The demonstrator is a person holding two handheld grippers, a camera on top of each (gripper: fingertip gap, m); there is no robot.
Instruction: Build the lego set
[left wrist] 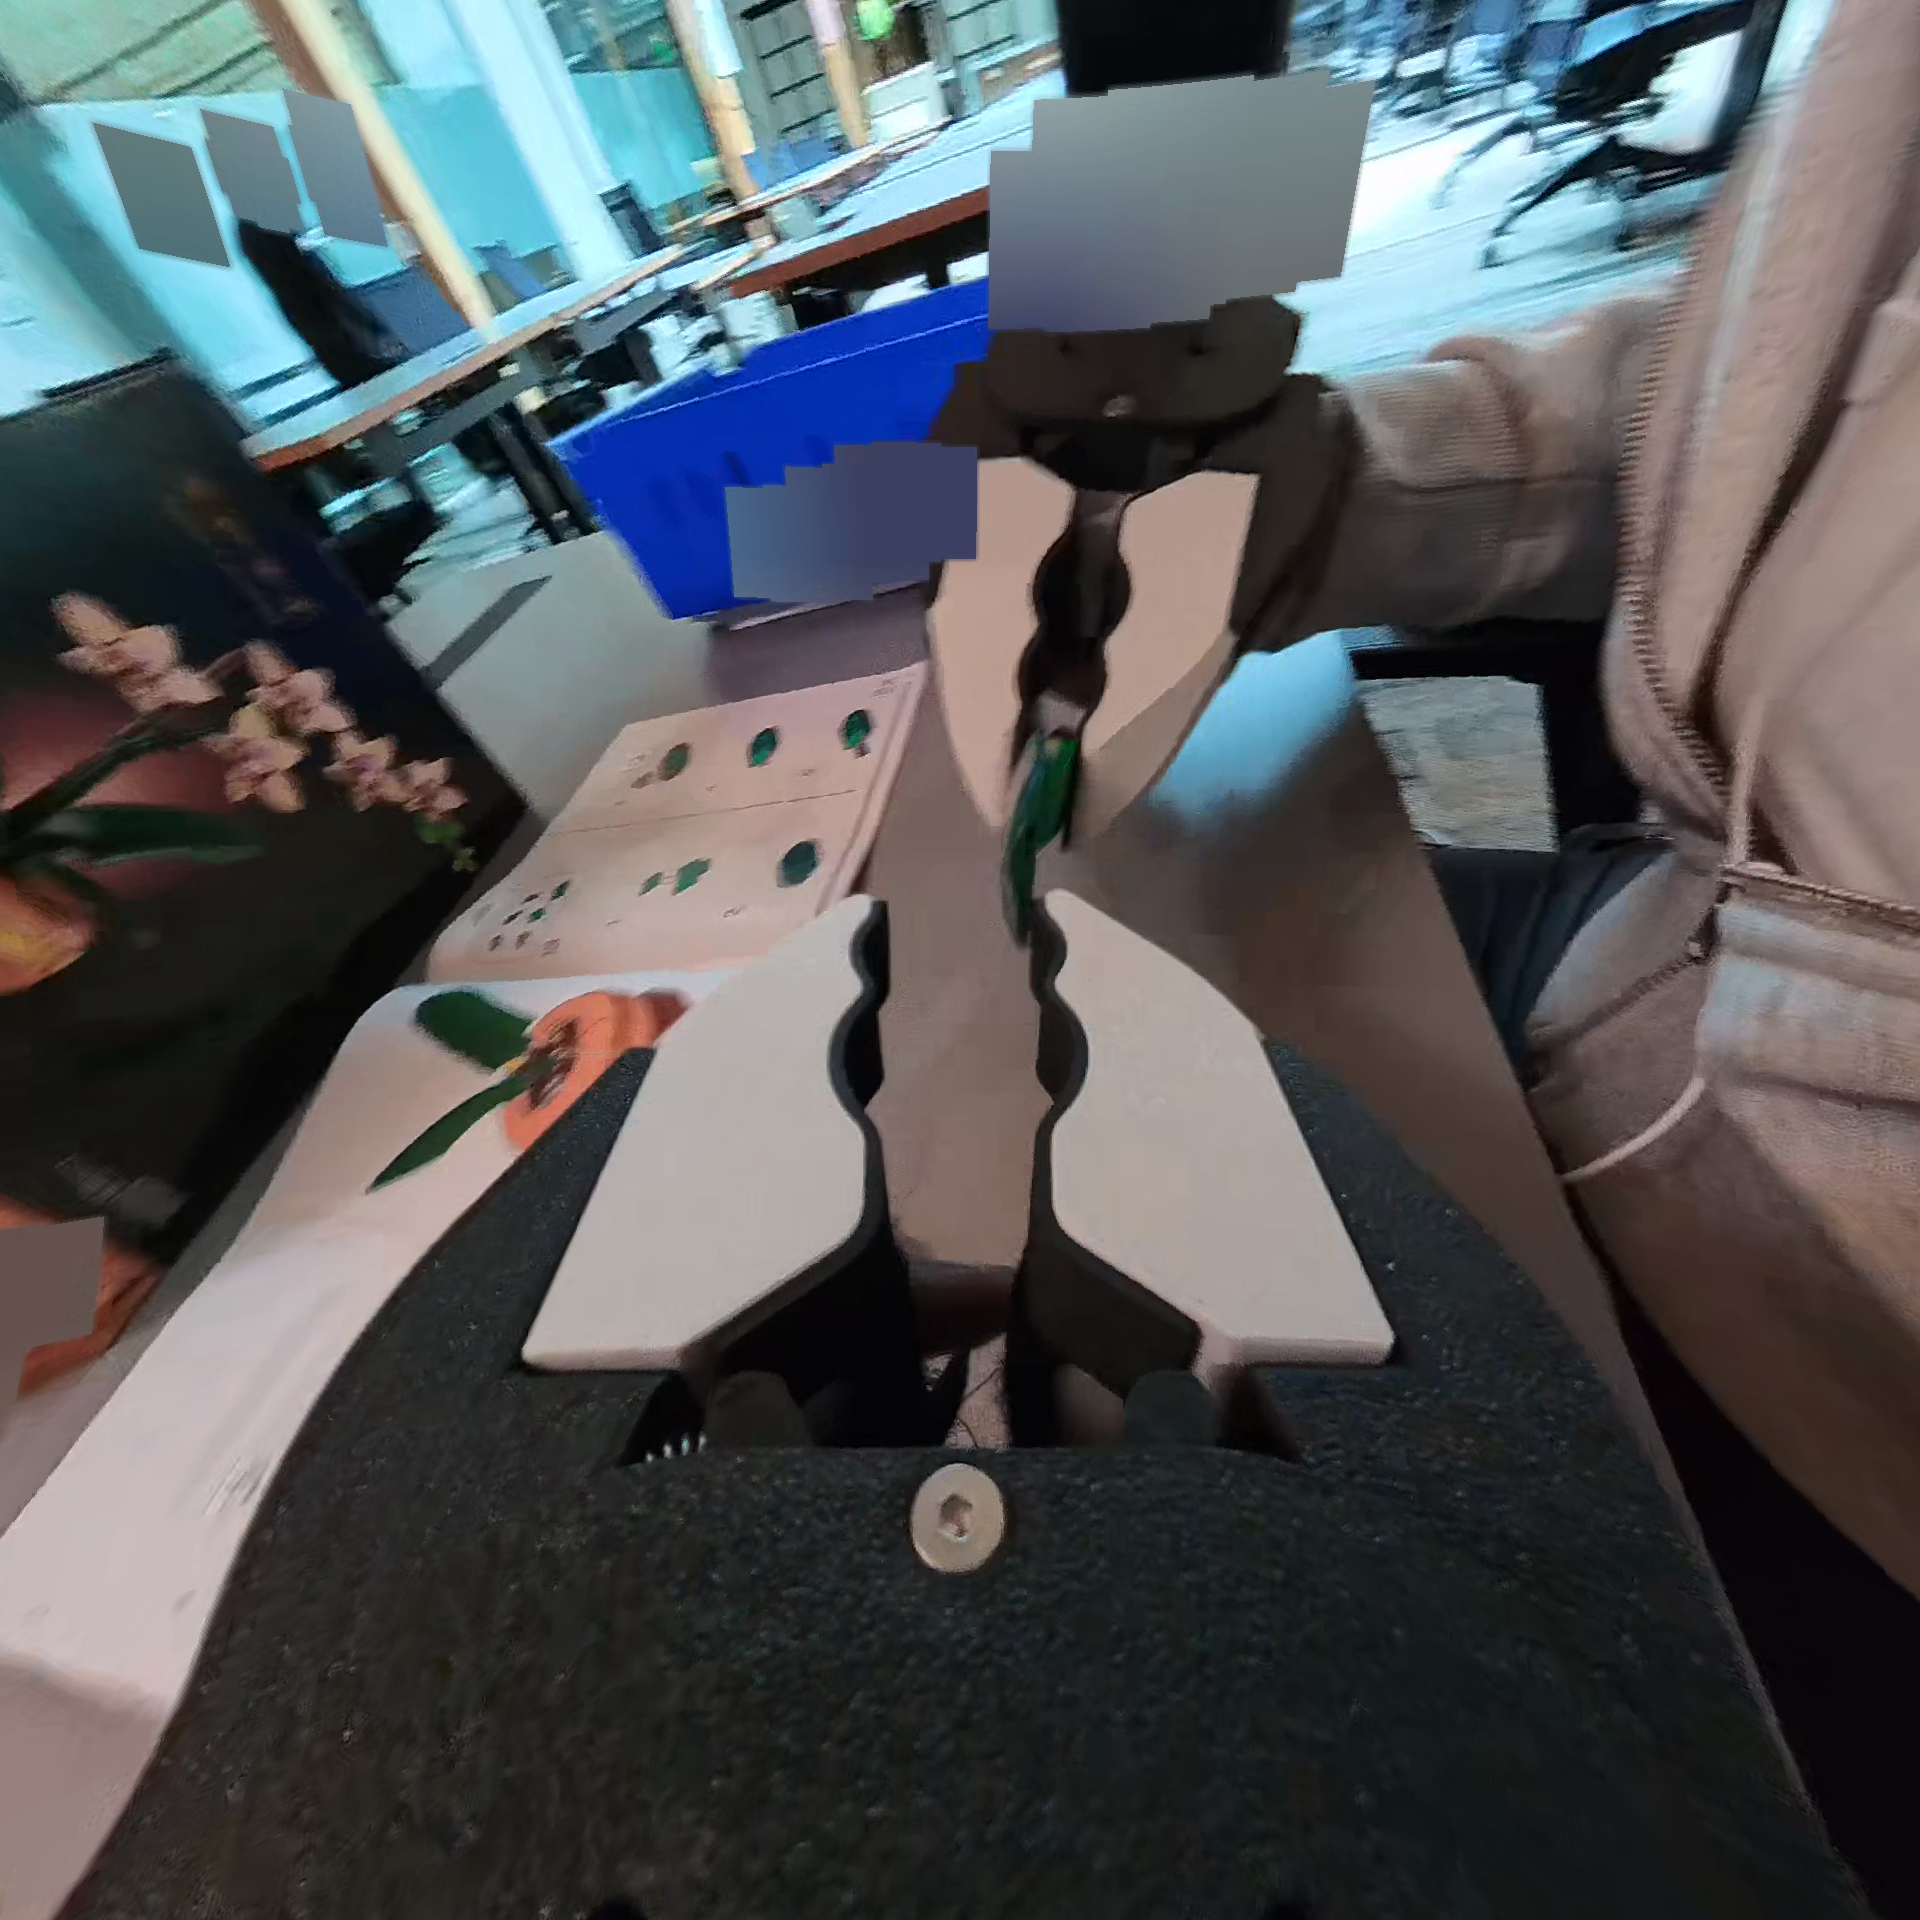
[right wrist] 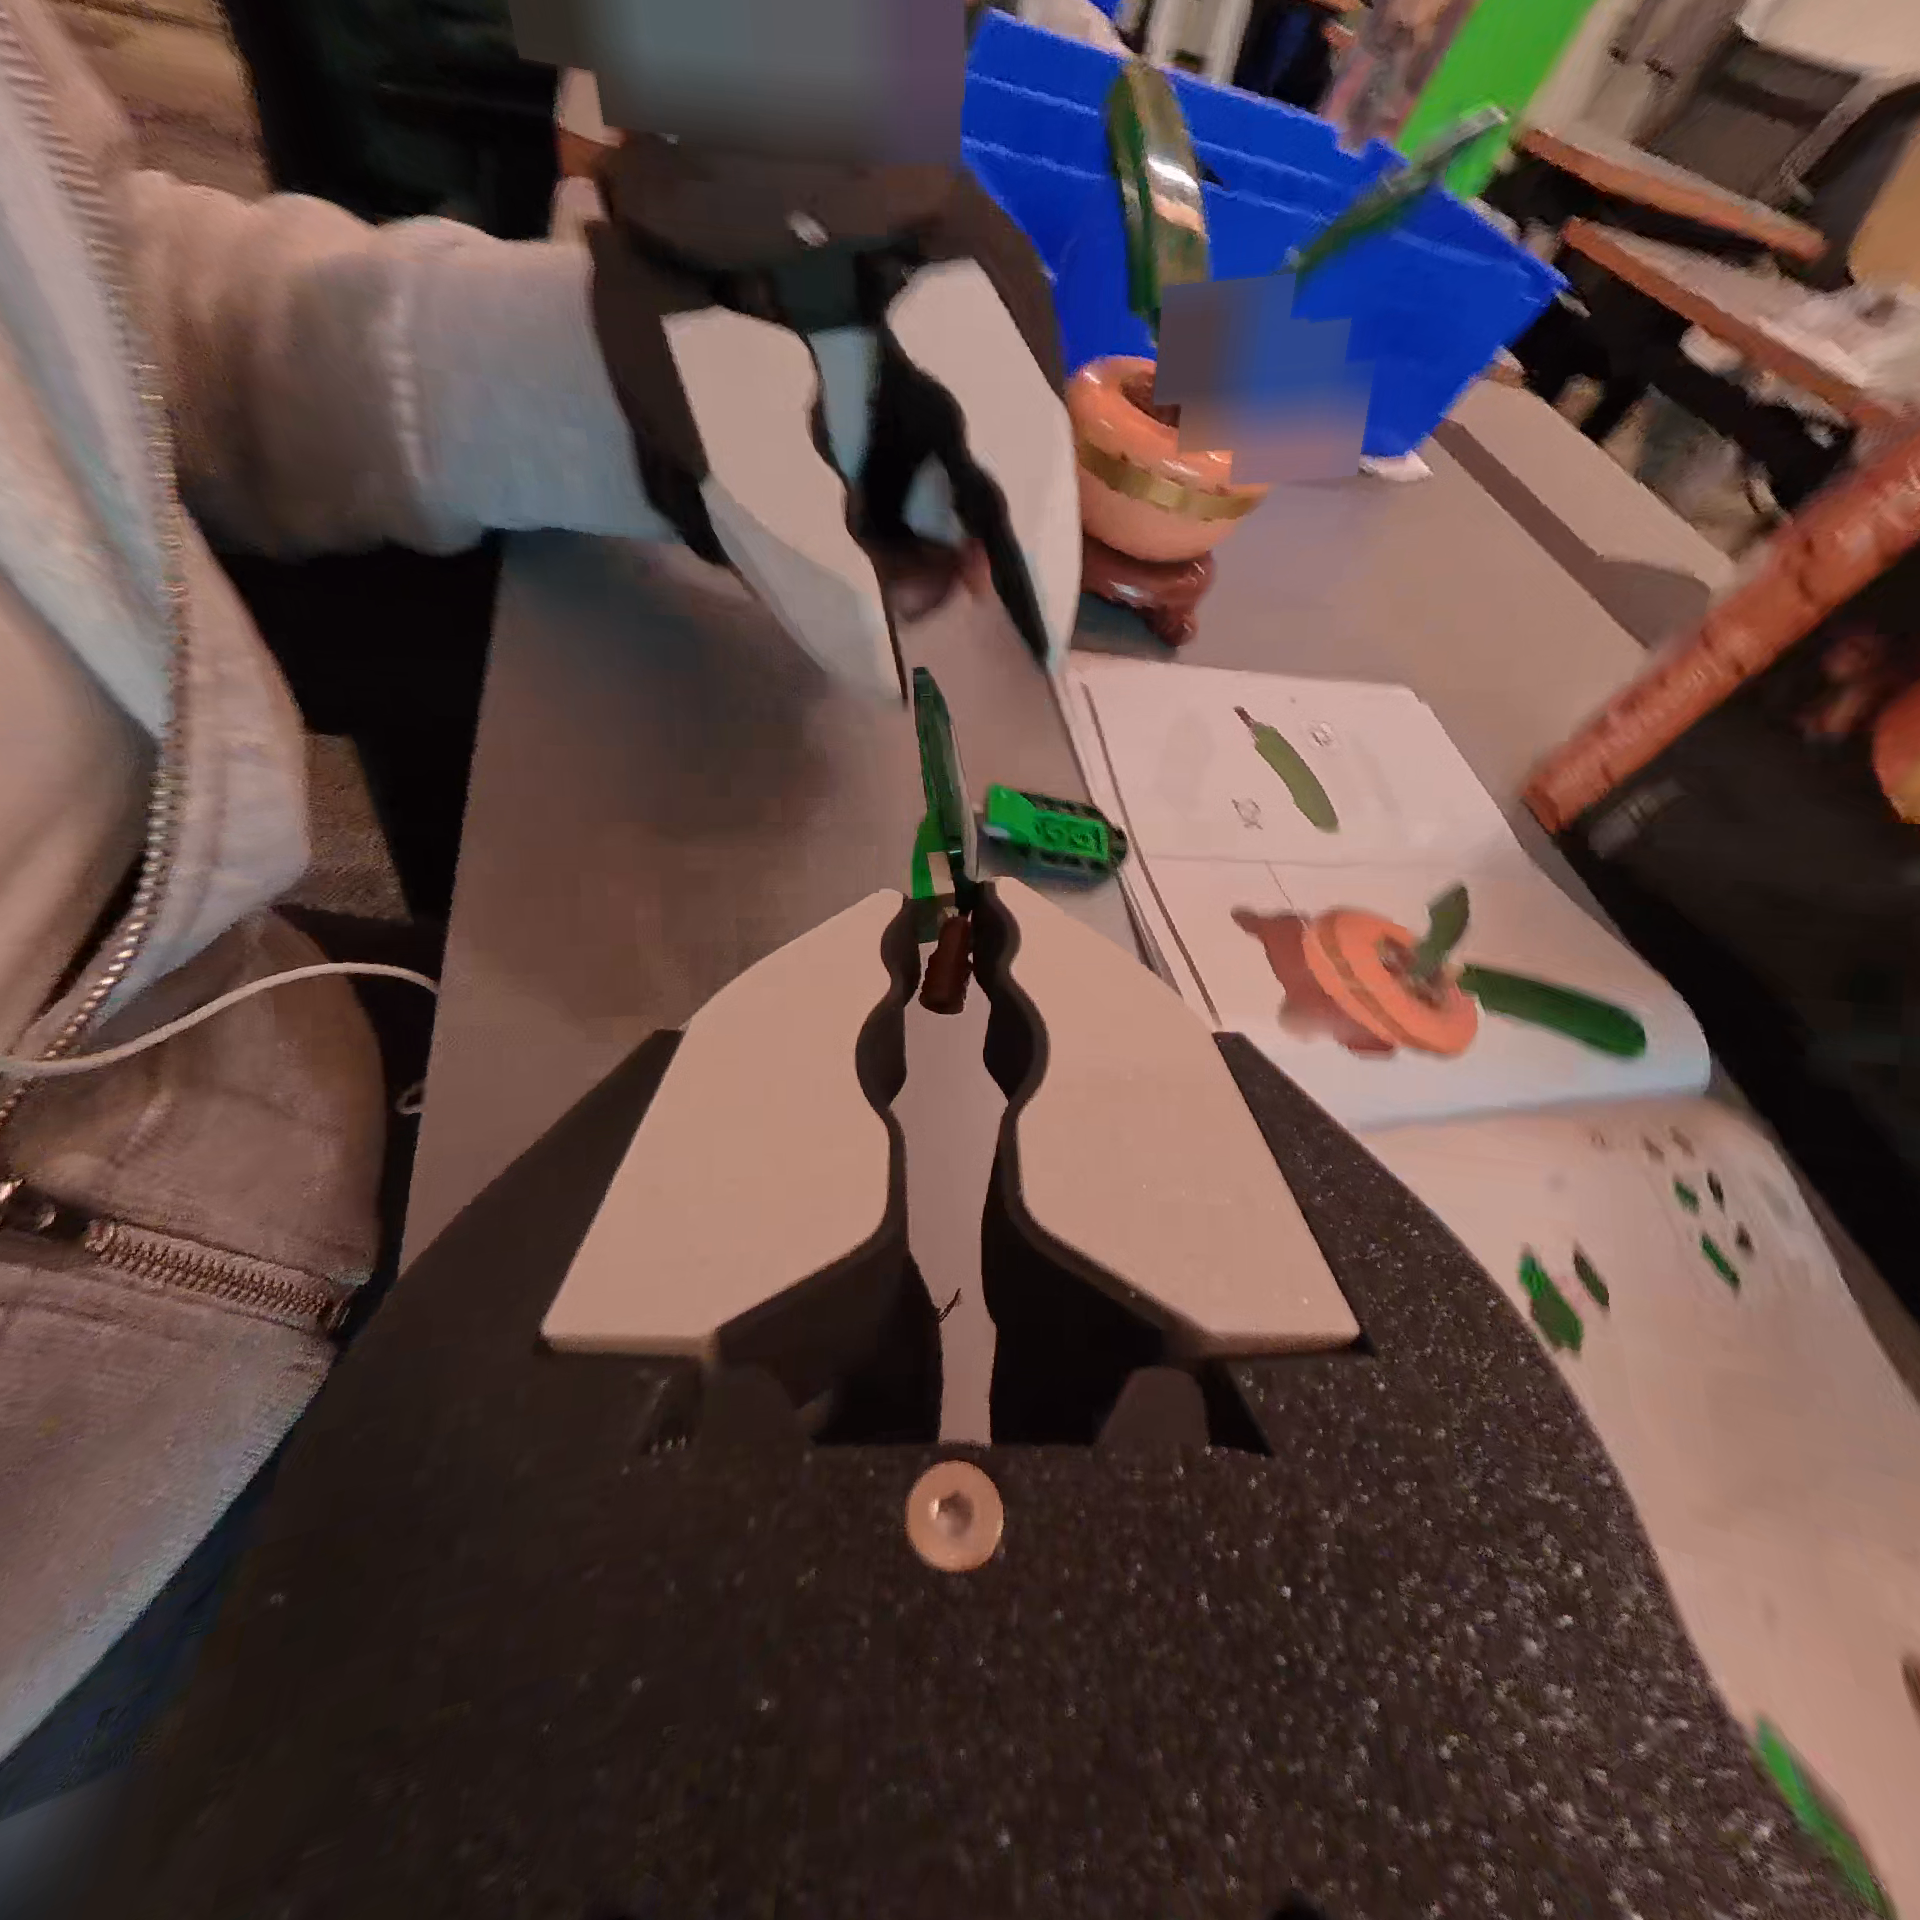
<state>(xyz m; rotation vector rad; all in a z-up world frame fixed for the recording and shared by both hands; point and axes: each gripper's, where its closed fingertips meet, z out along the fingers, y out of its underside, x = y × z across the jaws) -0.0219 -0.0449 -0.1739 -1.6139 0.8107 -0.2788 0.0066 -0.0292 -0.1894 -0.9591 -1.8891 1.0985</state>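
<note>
My right gripper (right wrist: 940,899) is shut on a green leaf piece (right wrist: 940,790) with a small brown stem part, held upright above the grey table (right wrist: 623,831). In the left wrist view the same leaf (left wrist: 1039,821) hangs from the right gripper (left wrist: 1055,727), just beyond my left gripper (left wrist: 966,914). The left gripper is open and empty; it faces the leaf's tip in the right wrist view (right wrist: 971,665). A second green piece (right wrist: 1055,836) lies on the table beside the leaf. A peach pot (right wrist: 1143,468) with two green leaves (right wrist: 1153,177) stands behind.
An open instruction booklet (right wrist: 1351,831) lies right of the pieces and shows in the left wrist view (left wrist: 727,831). The dark set box (left wrist: 208,779) stands beside it. A blue bin (right wrist: 1351,260) sits at the table's far end. A person's sleeved arms hold both grippers. Both grippers' tips are close together, under 4 cm apart. From either gripper's tips it is about 20 cm to the peach pot (right wrist: 1143,468).
</note>
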